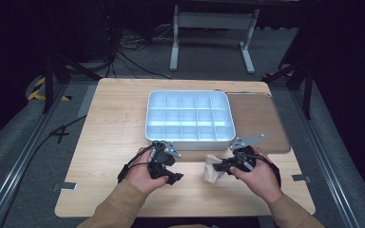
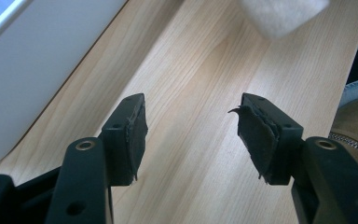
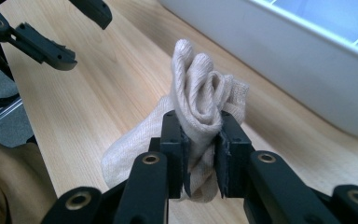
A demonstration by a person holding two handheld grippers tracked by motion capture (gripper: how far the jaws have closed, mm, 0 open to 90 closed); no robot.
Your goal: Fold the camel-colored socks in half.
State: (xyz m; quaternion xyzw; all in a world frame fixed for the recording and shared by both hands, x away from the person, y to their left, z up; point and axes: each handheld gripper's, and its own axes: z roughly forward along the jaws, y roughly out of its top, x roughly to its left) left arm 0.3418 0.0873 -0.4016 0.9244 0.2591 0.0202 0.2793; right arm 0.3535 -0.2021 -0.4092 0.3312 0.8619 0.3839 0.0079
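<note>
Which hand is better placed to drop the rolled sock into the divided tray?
Right. Its tool is already clamped on the beige sock, beside the white tray. The left tool is open, holding nothing.

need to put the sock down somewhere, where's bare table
Bare wood lies left of the white tray, out to the table edge, and along the near edge below both hands. Crowded: between the left gripper and right gripper, which pinches the sock beside the tray's front wall.
</note>
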